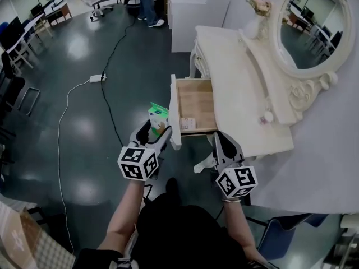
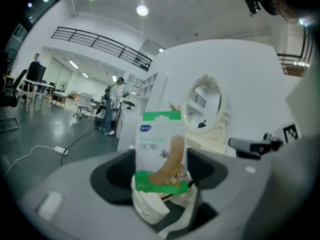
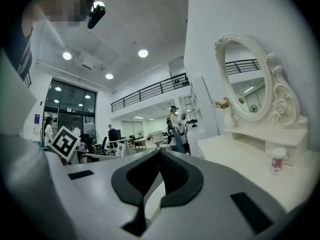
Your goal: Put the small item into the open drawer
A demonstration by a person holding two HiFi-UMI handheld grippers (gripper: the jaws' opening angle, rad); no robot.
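Green and white, the small flat packet (image 2: 160,149) printed with a tan plaster stands upright between the jaws of my left gripper (image 1: 157,134), which are closed on its lower end so that most of it sticks up above them. My right gripper (image 3: 161,156) has its black jaws brought together with nothing between them.

From the head view, the packet (image 1: 159,116) sits just outside the white front panel of the open pale-wood drawer (image 1: 196,97), on its left, over the dark glossy floor (image 1: 84,122) and not over the drawer's inside. A small pale item (image 1: 188,123) lies in the drawer's near corner. My right gripper (image 1: 224,143) is held low at the near edge of the cream dressing table (image 1: 241,83), just right of the drawer.

Further out, a little white bottle with a pink label (image 3: 277,160) stands on the table top below the oval mirror in its ornate cream frame (image 3: 247,79). On the floor to the left lies a white power strip (image 1: 96,78) with its cable.
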